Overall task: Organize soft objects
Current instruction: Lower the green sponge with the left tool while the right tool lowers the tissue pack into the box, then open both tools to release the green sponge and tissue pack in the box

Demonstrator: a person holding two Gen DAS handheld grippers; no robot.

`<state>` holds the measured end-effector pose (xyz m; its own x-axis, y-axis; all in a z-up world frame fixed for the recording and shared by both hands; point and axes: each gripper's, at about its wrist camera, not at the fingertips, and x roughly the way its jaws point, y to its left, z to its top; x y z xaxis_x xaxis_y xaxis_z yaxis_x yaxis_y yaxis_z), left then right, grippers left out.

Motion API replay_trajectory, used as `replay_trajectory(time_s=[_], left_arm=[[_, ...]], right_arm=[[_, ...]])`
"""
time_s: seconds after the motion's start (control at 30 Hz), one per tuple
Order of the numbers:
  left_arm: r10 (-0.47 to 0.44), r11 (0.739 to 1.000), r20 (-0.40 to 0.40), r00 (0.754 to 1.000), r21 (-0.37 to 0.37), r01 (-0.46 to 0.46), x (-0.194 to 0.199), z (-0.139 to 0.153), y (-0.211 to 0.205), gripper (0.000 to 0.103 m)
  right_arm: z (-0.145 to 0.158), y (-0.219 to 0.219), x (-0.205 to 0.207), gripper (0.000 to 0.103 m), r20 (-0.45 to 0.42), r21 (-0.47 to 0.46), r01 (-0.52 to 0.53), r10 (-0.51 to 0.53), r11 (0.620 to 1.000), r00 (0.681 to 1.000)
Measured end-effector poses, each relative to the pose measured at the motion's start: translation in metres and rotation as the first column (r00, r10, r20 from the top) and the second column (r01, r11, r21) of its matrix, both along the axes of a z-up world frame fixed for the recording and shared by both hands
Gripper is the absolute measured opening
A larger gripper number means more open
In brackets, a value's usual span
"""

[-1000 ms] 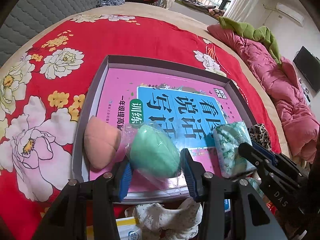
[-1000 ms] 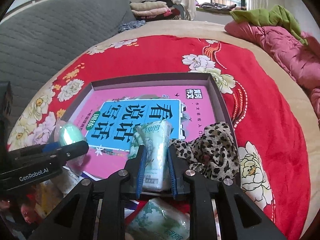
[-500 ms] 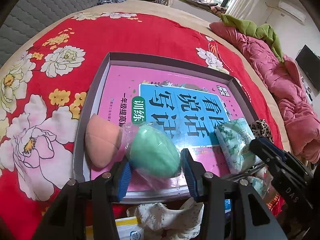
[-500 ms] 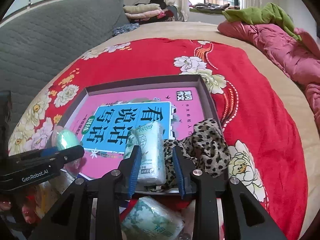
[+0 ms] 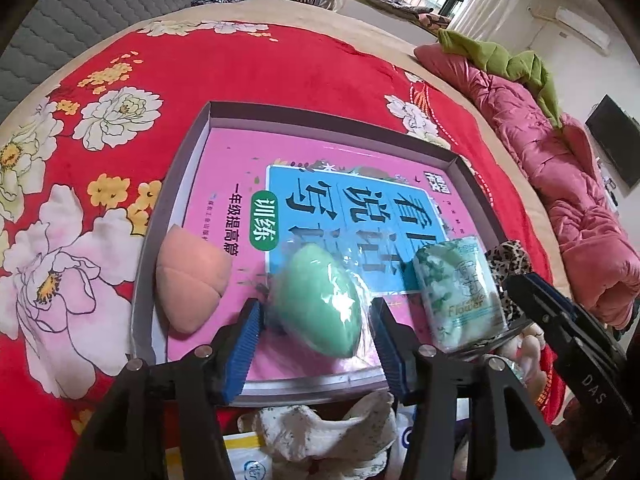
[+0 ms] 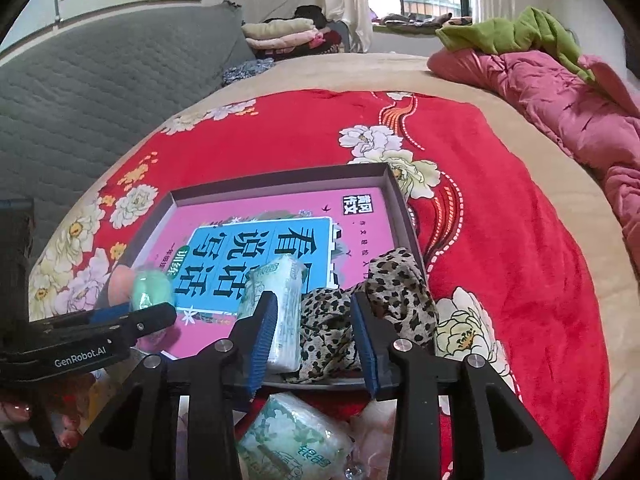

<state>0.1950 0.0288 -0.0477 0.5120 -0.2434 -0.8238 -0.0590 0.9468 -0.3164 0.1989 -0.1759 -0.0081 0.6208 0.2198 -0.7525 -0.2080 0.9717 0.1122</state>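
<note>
Tissue pack (image 6: pixel 280 312), green-printed plastic, lying freed in shallow grey tray (image 5: pixel 176 184); right gripper (image 6: pixel 314 336) spreading wide, left gripper (image 5: pixel 316 336) parted around wrapped green sponge (image 5: pixel 320 304); releasing finished, fetching next.

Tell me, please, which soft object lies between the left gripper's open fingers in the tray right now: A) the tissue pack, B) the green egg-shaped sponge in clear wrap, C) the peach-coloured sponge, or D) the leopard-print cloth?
B: the left gripper stands open around the green sponge, with the peach sponge to one side and the tissue pack to the other.
</note>
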Motion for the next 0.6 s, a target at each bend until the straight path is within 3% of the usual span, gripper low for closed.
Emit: replay_trajectory(time_s=[0.17,0.37,0.6], left_arm=[[0.003,1.0,-0.005,1.0,0.0,-0.003,-0.001,0.001,0.0,0.055],[-0.002,1.0,0.031,1.0,-0.019,0.002,-0.002,0.007,-0.001,0.065],[0.002,1.0,0.053,0.999,-0.03,-0.001,-0.005,0.014,-0.001,0.065]], right_arm=[[0.002,-0.002,-0.001,0.04,0.005,0.003,0.004,-0.004,1.0,1.0],[0.007,-0.006,-0.004,0.044,0.019,0.009,0.011,-0.011,1.0,1.0],[0.011,-0.012,-0.005,0.044,0.028,0.016,0.024,-0.024,1.0,0.999]])
